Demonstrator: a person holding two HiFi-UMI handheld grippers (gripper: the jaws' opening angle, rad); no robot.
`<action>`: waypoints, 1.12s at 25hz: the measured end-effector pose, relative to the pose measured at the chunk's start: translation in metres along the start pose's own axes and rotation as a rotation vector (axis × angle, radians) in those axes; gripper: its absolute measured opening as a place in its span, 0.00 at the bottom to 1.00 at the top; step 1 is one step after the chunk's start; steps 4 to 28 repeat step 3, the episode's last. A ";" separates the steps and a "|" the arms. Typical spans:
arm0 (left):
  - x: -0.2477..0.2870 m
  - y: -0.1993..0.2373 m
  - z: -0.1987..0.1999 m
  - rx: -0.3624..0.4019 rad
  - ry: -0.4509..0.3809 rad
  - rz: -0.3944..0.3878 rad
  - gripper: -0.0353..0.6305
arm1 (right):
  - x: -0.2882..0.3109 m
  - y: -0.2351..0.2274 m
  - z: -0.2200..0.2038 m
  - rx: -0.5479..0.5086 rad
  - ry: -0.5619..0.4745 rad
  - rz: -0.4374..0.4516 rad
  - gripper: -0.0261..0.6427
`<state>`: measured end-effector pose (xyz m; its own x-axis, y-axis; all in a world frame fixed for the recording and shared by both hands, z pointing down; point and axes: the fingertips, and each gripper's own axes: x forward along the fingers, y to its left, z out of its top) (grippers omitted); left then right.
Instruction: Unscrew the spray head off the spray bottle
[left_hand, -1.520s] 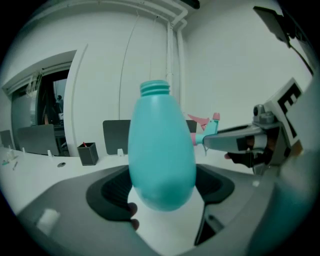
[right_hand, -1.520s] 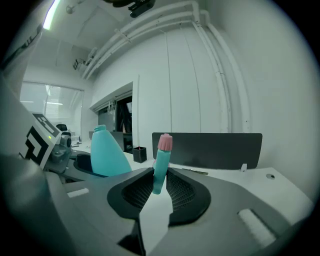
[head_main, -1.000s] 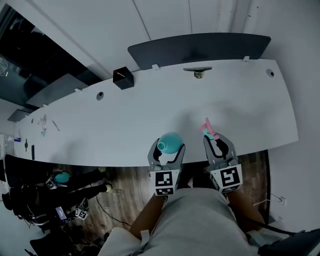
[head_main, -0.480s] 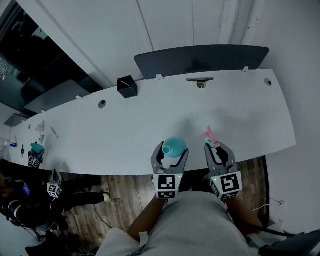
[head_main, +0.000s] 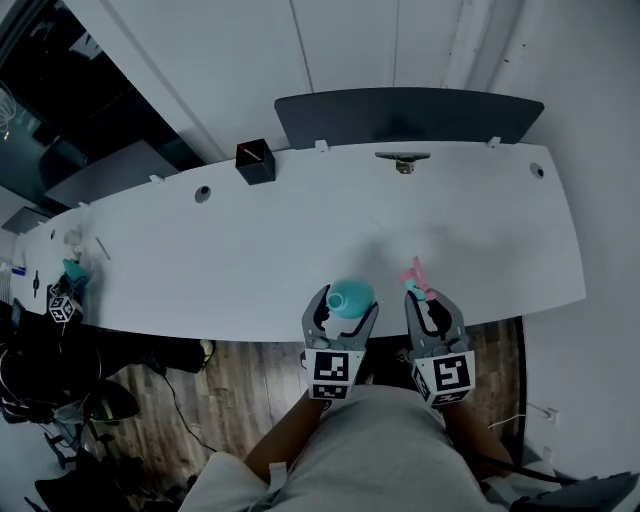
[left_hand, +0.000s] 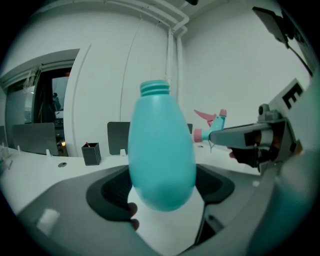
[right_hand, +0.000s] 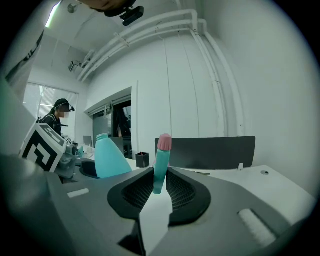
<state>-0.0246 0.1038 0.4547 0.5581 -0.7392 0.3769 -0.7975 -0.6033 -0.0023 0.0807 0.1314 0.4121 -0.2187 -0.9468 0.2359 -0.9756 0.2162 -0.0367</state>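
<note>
A teal spray bottle (left_hand: 161, 150) with a bare threaded neck stands upright between the jaws of my left gripper (head_main: 342, 312), which is shut on its body. The same bottle (head_main: 350, 296) shows at the near table edge in the head view. The spray head (right_hand: 160, 165), teal with a pink nozzle, is off the bottle and pinched between the jaws of my right gripper (head_main: 427, 305). In the head view the spray head (head_main: 415, 277) sticks out past the right fingers, a hand's width to the right of the bottle. In the left gripper view the spray head (left_hand: 214, 123) sits right of the bottle neck.
The long white table (head_main: 300, 240) carries a small black box (head_main: 255, 162) near its far edge and a small metal fitting (head_main: 403, 163) further right. A dark chair back (head_main: 410, 115) stands behind it. At the far left, another person's marker-cubed grippers (head_main: 62, 305) hold a teal object.
Both grippers stay side by side at the near table edge with their loads. The view has shifted slightly. The other person's grippers at the left have moved up toward the table.
</note>
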 end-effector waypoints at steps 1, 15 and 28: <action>-0.001 0.000 -0.002 -0.005 0.003 -0.002 0.63 | -0.001 0.002 -0.001 -0.002 0.003 0.003 0.16; -0.005 0.000 -0.006 -0.013 0.010 -0.004 0.63 | -0.003 0.007 -0.003 -0.003 0.009 0.008 0.16; -0.005 0.000 -0.006 -0.013 0.010 -0.004 0.63 | -0.003 0.007 -0.003 -0.003 0.009 0.008 0.16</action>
